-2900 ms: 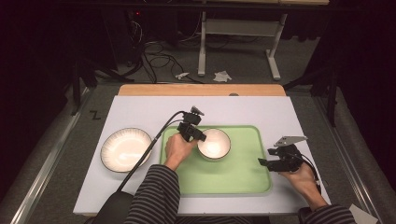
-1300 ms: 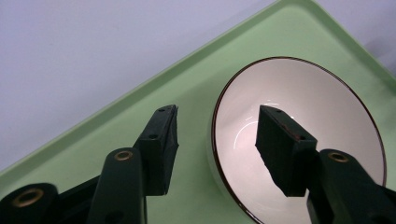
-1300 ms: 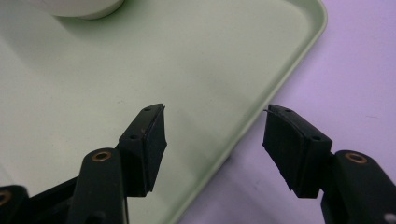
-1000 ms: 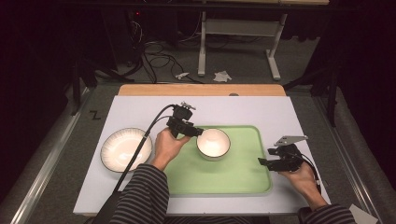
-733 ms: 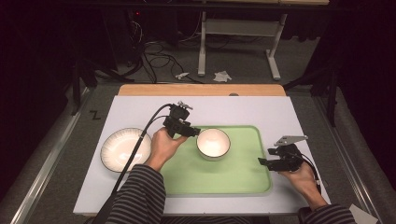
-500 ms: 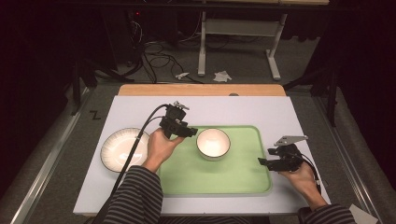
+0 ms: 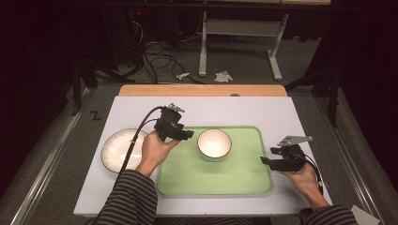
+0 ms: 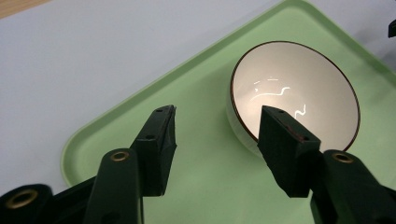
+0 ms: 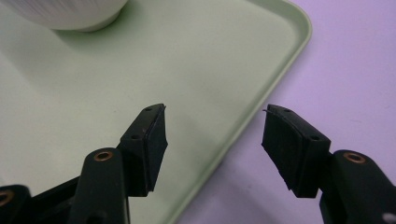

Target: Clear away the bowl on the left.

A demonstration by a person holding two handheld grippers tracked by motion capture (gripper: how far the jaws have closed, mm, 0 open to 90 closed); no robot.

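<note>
While the right gripper (image 7: 265,161) hung with jaws apart and empty over the tray's (image 7: 234,180) right rim, I judged a careless closing there could nip that rim and drag the tray, sliding the bowl (image 7: 214,144). Farther in, the left gripper (image 7: 189,135) stood wide open with nothing between its jaws, just left of the bowl; one nudge could tip it. That bowl sat upright and empty near the tray's far edge. An empty plate (image 7: 117,151) lay off the tray by the table's (image 7: 211,108) left edge.
</note>
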